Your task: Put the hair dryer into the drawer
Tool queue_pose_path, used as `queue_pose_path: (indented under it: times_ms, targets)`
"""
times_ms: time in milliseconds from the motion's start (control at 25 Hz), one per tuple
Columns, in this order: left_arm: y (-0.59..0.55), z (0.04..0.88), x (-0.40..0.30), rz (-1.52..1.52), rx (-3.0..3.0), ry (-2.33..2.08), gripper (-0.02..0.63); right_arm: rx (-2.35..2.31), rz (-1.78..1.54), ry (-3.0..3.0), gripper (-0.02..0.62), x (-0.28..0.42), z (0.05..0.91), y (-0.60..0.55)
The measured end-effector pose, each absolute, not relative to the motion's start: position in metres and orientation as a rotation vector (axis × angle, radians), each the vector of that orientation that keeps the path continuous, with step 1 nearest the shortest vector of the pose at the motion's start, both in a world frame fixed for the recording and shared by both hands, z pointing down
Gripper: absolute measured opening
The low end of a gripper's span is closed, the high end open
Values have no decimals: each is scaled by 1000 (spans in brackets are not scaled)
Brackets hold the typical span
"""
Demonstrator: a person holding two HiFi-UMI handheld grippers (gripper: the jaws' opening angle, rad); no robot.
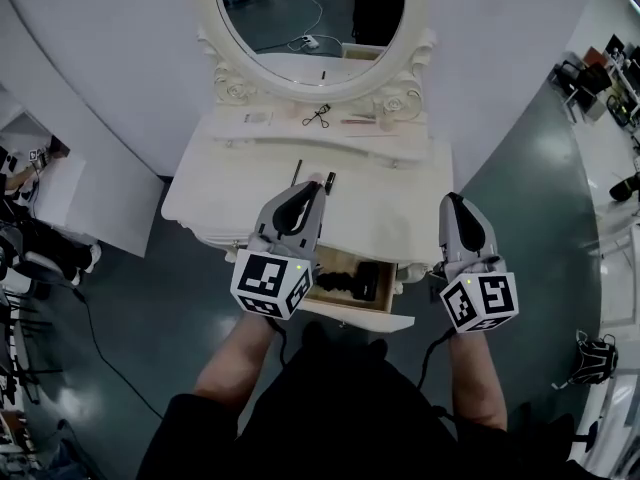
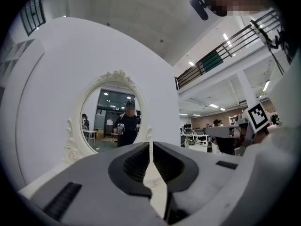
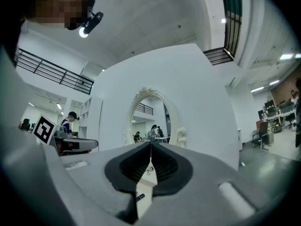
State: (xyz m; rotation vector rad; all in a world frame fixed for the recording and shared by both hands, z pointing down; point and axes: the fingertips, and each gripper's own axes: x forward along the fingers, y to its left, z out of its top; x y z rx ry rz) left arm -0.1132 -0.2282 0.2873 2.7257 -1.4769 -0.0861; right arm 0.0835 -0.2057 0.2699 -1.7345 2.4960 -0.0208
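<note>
**Grippers**
- The left gripper (image 2: 151,150) is a grey two-jaw tool with a marker cube. Its jaws are together, the ribbed black pads meet, and nothing is between them.
- In the head view it (image 1: 316,188) sits over the front part of the white dressing table top (image 1: 400,213). It points toward the oval white-framed mirror (image 1: 232,28).
- The right gripper (image 3: 150,149) is of the same build, with its jaws likewise together and empty. It (image 1: 452,203) hangs at the table's right front corner.

**Task object**
- The black hair dryer (image 1: 350,282) lies inside the open wood-lined drawer (image 1: 365,318) below the table's front edge, with its body across the drawer.
- Placing looks done. The drawer is not yet shut, if shutting is wanted.

**Risks (judgement)**
- I cannot tell whether any part of the hair dryer stands above the drawer rim. If it does, a push would jam it against the table edge.
- No cord is visible. A cord trailing over the rim would get pinched.
- A push on the white drawer front with narrow closed tips, off-centre, could skew the drawer so it binds, or the tips could slip off.
- The left gripper is just beside a thin dark stick-like item (image 1: 297,173) on the table top. A careless sweep could knock it off.
</note>
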Motion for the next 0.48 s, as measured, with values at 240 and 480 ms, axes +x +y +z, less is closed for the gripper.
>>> queue_pose_path:
  times_ms: [240, 480]
  targets:
    - [-226, 283, -120, -88, 2723, -1516, 21, -1708, 36, 2510, 5, 76, 257, -195]
    - [-225, 283, -121, -96, 2726, -1521, 21, -1703, 43, 2513, 5, 76, 256, -195]
